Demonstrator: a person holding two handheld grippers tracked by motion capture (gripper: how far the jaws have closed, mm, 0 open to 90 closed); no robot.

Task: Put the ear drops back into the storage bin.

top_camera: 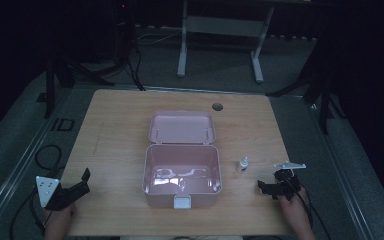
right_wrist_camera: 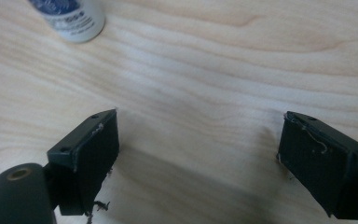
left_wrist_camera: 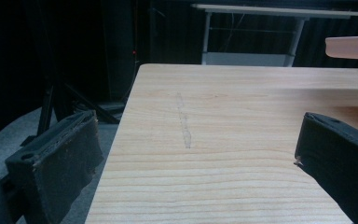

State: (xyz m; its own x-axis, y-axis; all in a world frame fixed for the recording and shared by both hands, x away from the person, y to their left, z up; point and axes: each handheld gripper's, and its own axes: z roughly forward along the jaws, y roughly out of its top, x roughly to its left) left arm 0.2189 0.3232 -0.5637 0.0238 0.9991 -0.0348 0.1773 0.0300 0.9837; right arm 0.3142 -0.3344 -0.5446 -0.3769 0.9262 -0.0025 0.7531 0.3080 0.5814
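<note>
Right tongs [top_camera: 272, 189], gaping empty, aim at the small white plastic bottle [top_camera: 242, 164] at eleven o'clock for pickup; left tongs [top_camera: 77, 186] idle, spread wide.

Right claw [right_wrist_camera: 198, 158] spread wide over table [right_wrist_camera: 223, 70]; white bottle [right_wrist_camera: 70, 16] beyond, apart.

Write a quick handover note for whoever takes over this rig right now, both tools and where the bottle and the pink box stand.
Left tool: open, holding nothing, at the table's near left corner.
Right tool: open, holding nothing, near right, aimed at the small white bottle.
Bottle: upright on the wooden table, just right of the pink box.
Box: lid open, inside looks bare.
Done: box opened.
Left, probably: grasp the bottle and put it in the box.
</note>
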